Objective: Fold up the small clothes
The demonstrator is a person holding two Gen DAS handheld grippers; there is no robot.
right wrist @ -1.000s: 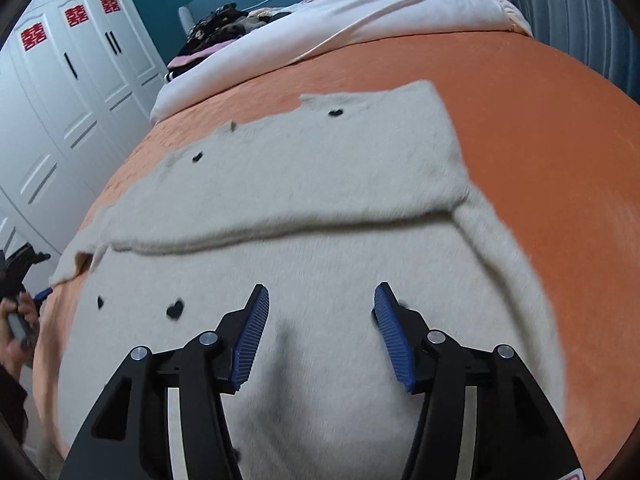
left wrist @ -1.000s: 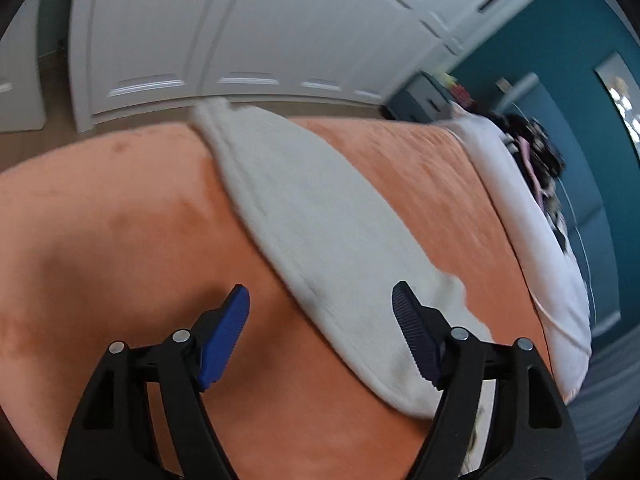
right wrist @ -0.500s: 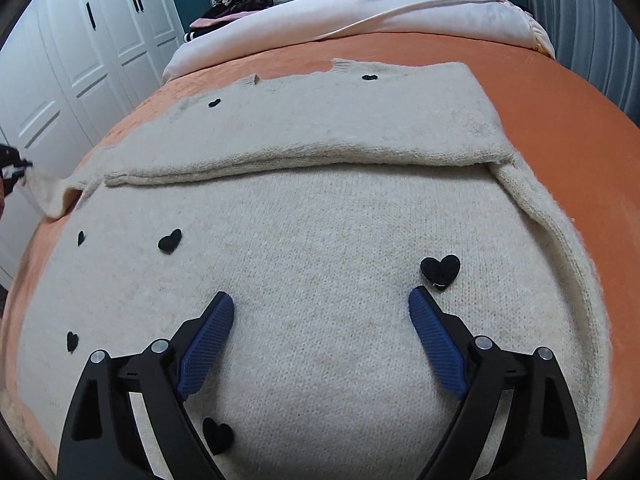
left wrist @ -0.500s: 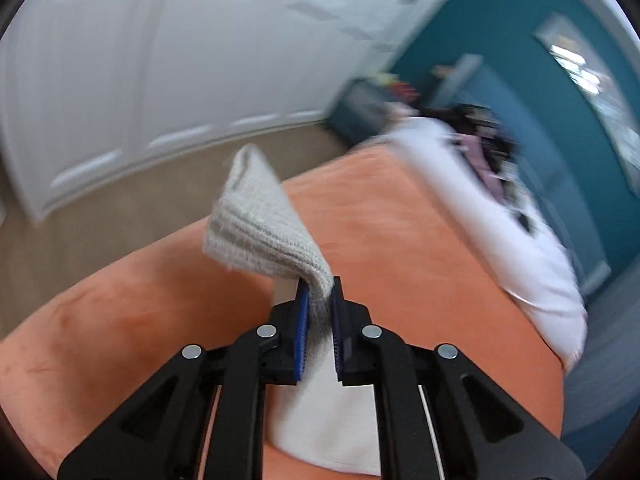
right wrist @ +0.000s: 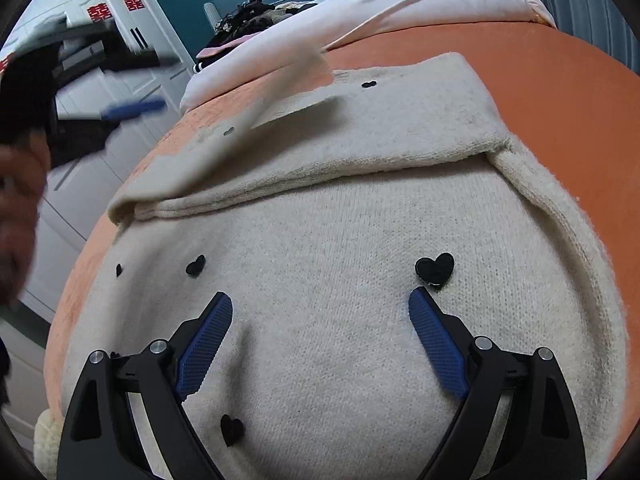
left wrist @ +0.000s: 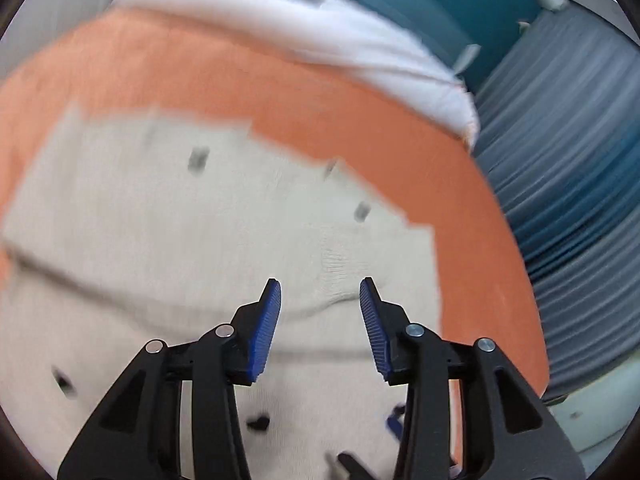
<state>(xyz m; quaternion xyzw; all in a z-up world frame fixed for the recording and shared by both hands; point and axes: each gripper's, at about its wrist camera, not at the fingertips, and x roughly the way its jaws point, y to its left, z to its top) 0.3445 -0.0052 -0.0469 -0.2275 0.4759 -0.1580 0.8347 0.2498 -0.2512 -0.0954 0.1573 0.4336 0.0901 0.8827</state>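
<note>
Below, a cream sweater (right wrist: 340,208) with black hearts, spread over the orange bedspread (right wrist: 560,80). At lower centre, right gripper (right wrist: 320,340) wide open, empty, over the knit. Left gripper (left wrist: 316,320), part open, empty, above the blurred sweater (left wrist: 180,220).

Left claw (left wrist: 320,312) open above blurred cream sweater (left wrist: 180,240).

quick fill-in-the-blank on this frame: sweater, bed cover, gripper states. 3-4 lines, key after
1. The cream sweater carries small black ____ patches.
2. It lies on an ____ bed cover.
3. The right gripper has its jaws ____ over the sweater.
4. The left gripper holds ____ between its fingers.

Missing words: heart; orange; open; nothing
</note>
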